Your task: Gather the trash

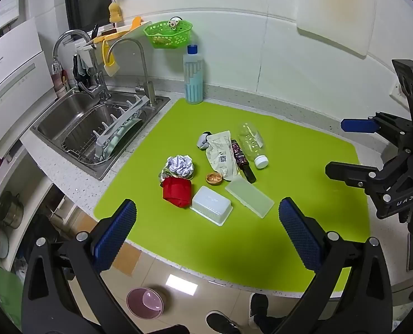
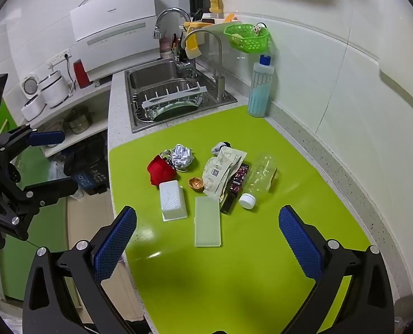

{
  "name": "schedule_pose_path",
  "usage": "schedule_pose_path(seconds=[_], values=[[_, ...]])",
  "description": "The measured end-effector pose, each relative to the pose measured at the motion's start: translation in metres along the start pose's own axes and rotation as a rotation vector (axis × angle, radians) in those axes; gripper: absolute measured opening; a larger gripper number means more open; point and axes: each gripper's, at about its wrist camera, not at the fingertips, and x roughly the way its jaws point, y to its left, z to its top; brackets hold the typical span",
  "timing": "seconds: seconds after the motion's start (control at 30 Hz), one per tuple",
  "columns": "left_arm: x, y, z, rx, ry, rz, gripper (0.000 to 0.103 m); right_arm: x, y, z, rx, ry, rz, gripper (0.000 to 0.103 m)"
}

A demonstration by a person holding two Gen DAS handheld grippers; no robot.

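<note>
Blue-padded fingers (image 1: 114, 231) of the left gripper (image 1: 206, 233) fill the bottom of the left wrist view, spread wide with nothing between them. Right gripper (image 2: 206, 236) stands likewise in its own view, fingers apart and empty; it also shows at the right edge of the left wrist view, jaws parted.

Trash lies clustered at centre frame on a lime-green mat (image 1: 303, 183) covering the speckled countertop (image 1: 67, 178). Items noted:
- white plastic tub (image 1: 211, 205), upside down, touching a red crumpled wrapper (image 1: 177, 192);
- translucent flat lid (image 1: 249, 196) just beside the tub;
- ball of crumpled foil and paper (image 1: 180, 164) above the red wrapper;
- small brown nutshell-like scrap (image 1: 214, 179);
- crumpled cream wrapper with a QR code (image 1: 220, 154);
- dark patterned sachet (image 1: 242, 161) beside it;
- clear empty bottle (image 1: 252, 143) lying on its side, white cap (image 1: 261, 161) toward the camera.

Upper left of frame holds a steel sink (image 1: 75, 119) with a dish rack (image 1: 120, 128). Blue-capped tall bottle (image 1: 193, 76) stands upright at the mat's far edge, below a green wall basket (image 1: 167, 34).
</note>
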Motion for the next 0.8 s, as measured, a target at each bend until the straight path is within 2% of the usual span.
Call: schedule_pose_path(seconds=[0.3, 0.37, 0.8], values=[[0.001, 0.001, 0.0, -0.008, 0.005, -0.009, 0.1, 0.001, 0.0, 0.0, 0.003, 0.004, 0.006, 0.098], [-0.002, 0.013, 0.0, -0.01, 0.006, -0.013, 0.1, 0.001, -0.001, 0.0, 0.003, 0.004, 0.006, 0.098], [0.005, 0.006, 0.0, -0.019, 0.016, -0.027, 0.1, 0.002, -0.002, -0.001, 0.005, 0.005, 0.007, 0.098]])
